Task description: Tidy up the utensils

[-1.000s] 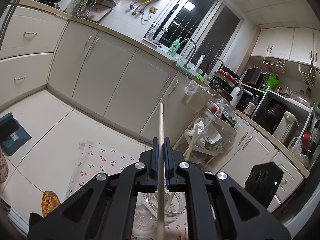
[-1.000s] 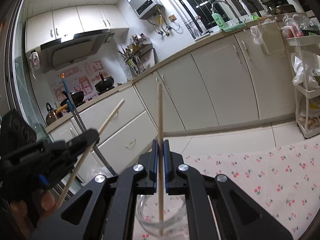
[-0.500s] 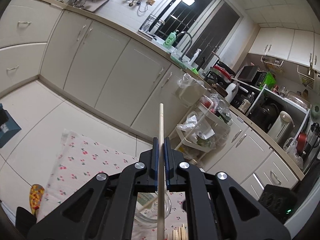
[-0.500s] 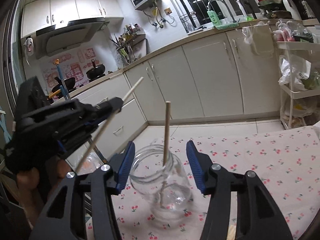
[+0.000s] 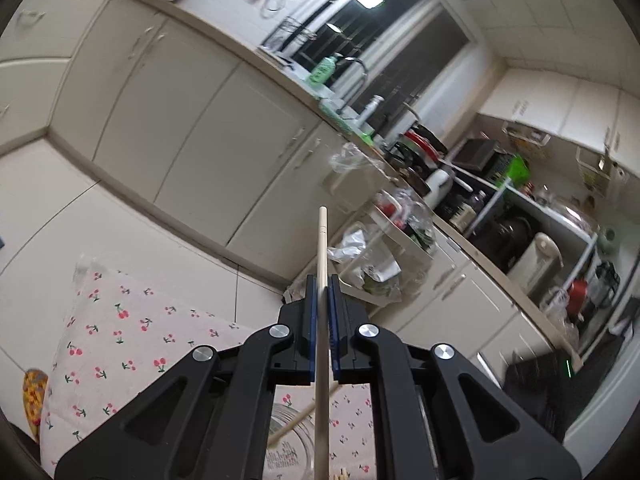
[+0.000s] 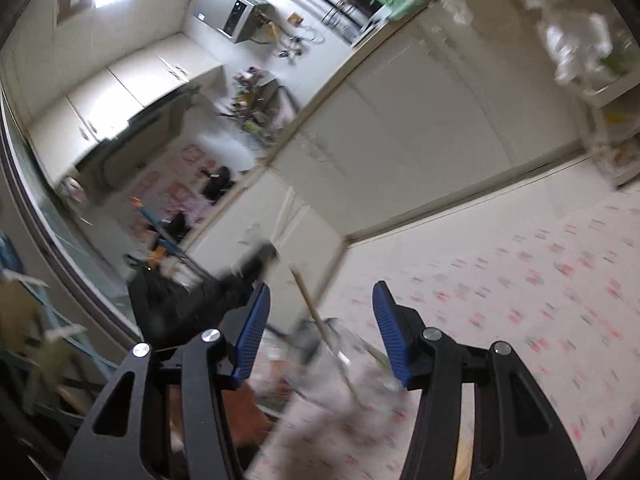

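Kitchen cabinets are blurring behind our cherry-print table (image 5: 132,332). Our left tool (image 5: 322,320) is pinching one chopstick (image 5: 322,280) above the glass jar (image 5: 294,438); we should be lowering it straight in. Our right tool (image 6: 318,324) is gaping empty.

Kitchen interior. Cream base cabinets (image 5: 208,120) run beneath a long counter; pale tiled floor (image 5: 36,184). Dark window (image 5: 400,36) above a sink tap (image 5: 358,68). Upper cabinets (image 5: 560,108) at right. Cluttered wire trolley (image 5: 384,256), contents apparently bagged. Cherry-print cloth (image 5: 120,340) covers the near surface.
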Available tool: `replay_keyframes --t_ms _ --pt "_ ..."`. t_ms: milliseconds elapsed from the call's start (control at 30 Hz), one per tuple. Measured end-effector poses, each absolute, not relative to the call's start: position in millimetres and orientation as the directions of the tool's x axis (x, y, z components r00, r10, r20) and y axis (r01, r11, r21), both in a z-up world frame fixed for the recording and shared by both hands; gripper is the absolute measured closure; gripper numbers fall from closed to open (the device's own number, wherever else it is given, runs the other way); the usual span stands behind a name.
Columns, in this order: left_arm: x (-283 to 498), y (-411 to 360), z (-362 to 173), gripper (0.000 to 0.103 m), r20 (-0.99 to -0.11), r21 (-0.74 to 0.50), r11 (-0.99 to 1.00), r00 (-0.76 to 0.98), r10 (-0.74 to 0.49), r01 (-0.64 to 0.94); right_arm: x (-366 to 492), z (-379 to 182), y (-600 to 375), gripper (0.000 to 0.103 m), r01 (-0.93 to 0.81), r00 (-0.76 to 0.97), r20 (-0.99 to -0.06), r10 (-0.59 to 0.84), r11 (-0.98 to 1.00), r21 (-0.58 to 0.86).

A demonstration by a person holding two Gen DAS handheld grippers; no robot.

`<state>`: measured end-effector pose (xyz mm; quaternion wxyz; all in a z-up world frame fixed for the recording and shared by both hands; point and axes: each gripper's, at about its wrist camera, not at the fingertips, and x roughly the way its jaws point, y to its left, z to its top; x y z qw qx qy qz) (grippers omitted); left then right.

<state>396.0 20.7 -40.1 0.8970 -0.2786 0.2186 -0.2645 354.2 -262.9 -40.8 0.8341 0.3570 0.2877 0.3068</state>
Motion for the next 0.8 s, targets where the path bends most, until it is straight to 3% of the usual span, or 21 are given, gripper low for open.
replay_keyframes --t_ms 133,267,500,767,800 --pt "384.5 6.3 -34.1 0.098 -0.266 -0.546 0.726 0.736 -0.623 0.418 403.4 -24.1 -254.1 0.05 -0.354 0.523 -0.187 0.832 0.411 0.84" --pt "377.9 0.9 -30.9 0.098 -0.273 -0.51 0.733 0.724 -0.634 0.45 428.1 -9.1 -232.2 0.05 -0.371 0.433 -0.208 0.877 0.384 0.846" --pt "380.8 7.1 -35.5 0.098 -0.28 -0.514 0.735 0.723 -0.631 0.442 446.2 -15.5 -216.3 0.088 -0.308 0.383 -0.282 0.88 0.409 0.859" --pt "391.3 10.3 -46.6 0.098 -0.303 -0.53 0.736 0.716 -0.629 0.422 458.8 -31.1 -216.3 0.088 -0.262 0.348 -0.31 0.885 0.409 0.874" --pt "392.0 11.3 -47.6 0.098 -0.303 -0.533 0.735 0.717 -0.628 0.42 458.4 -33.2 -218.0 0.079 -0.255 0.35 -0.312 0.883 0.411 0.875"
